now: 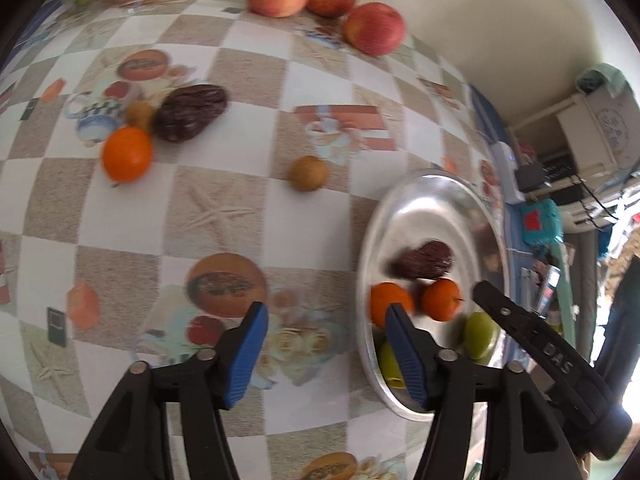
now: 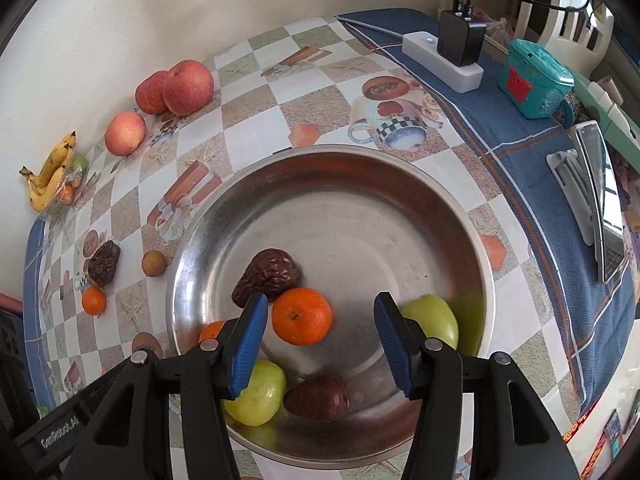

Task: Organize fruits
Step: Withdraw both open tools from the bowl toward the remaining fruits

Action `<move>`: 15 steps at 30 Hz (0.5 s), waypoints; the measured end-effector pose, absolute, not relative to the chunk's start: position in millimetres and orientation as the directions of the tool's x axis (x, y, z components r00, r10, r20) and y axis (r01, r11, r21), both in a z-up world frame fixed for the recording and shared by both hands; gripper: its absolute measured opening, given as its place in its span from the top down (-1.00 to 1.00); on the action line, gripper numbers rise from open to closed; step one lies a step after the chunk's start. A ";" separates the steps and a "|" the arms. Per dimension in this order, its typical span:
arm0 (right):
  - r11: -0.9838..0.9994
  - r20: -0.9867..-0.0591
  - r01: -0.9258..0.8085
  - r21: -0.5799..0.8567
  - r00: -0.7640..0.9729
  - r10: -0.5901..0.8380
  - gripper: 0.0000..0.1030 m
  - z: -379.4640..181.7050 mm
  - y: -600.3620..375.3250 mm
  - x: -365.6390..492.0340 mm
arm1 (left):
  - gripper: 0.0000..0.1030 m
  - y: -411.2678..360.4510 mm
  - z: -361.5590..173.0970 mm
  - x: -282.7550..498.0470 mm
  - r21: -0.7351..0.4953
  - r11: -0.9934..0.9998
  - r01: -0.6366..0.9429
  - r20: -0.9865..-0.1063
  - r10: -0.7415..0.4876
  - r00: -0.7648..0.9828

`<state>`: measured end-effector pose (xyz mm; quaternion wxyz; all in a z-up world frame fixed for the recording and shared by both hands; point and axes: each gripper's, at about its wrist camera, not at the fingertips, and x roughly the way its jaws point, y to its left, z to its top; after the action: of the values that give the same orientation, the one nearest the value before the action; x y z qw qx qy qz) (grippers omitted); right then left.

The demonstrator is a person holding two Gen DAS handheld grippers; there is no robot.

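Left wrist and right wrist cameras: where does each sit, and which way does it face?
Left wrist: on the left gripper, looking forward and down over the tablecloth at loose fruit, the metal bowl to its right; its own open fingers show, plus the other gripper's black arm.
Right wrist: on the right gripper, looking down into the metal bowl; its own open fingers show.
Shared: the bowl, three red apples, the loose orange.
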<state>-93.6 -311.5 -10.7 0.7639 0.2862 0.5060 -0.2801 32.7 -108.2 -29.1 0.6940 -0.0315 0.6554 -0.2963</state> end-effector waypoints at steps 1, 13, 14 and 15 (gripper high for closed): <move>0.684 -0.934 0.714 0.151 0.330 -0.138 -0.10 -10.7 -309.9 -92.2 | -0.37 -104.9 -30.7 34.7 -0.418 0.835 0.359 -0.898 -0.438 -0.027; 0.721 -0.942 0.684 0.107 0.303 -0.147 -0.52 -14.1 -292.8 -77.1 | -1.00 -39.4 -35.6 64.8 -0.260 0.961 0.094 -0.950 -0.272 0.152; 0.722 -0.943 0.685 0.101 0.298 -0.150 -0.54 -14.7 -292.2 -76.6 | -1.00 -33.3 -37.5 67.1 -0.250 0.966 0.073 -0.954 -0.259 0.154; 0.721 -0.944 0.686 0.093 0.292 -0.155 -0.62 -15.4 -291.2 -76.2 | -1.00 -27.4 -39.4 69.1 -0.241 0.969 0.052 -0.957 -0.246 0.156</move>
<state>-76.2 -291.2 -15.4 0.7632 0.2517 0.5274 -0.2757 69.1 -27.4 -39.4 0.7563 -0.0758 0.6423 -0.0985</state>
